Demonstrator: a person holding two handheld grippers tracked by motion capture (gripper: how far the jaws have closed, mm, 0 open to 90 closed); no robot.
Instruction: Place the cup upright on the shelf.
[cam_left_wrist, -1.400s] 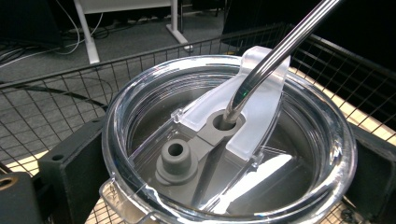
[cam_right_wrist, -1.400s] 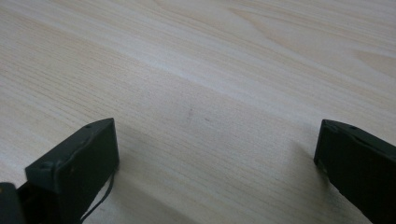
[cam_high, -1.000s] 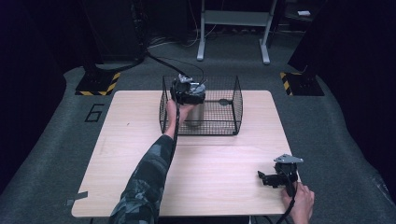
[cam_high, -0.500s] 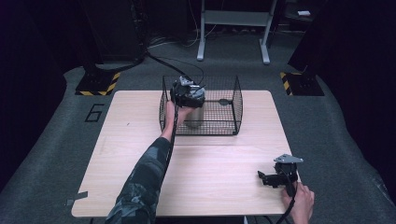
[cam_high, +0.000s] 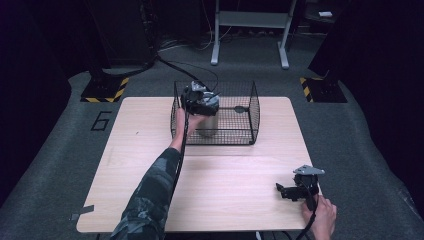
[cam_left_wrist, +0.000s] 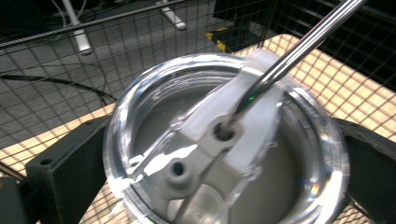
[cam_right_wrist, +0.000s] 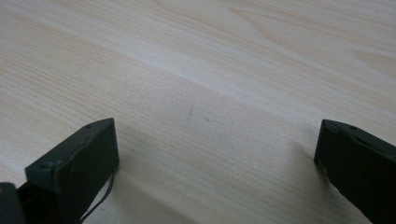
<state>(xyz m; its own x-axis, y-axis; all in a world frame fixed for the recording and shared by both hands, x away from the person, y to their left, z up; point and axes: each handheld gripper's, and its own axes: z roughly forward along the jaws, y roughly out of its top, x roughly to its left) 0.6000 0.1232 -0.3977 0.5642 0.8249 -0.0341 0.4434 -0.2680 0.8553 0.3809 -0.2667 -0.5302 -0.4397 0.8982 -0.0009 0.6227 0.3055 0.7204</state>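
Left gripper (cam_high: 200, 101) w/ tumbler (cam_high: 206, 122) clamped moved toward basket (cam_high: 250, 112) front; right gripper (cam_high: 290, 191) spread.

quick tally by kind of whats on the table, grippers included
wire baskets: 1, wire basket
tumblers with clear lid: 1, tumbler, in the basket
metal straws: 1, straw, through the lid
grippers: 2, left gripper, right gripper
total: 5
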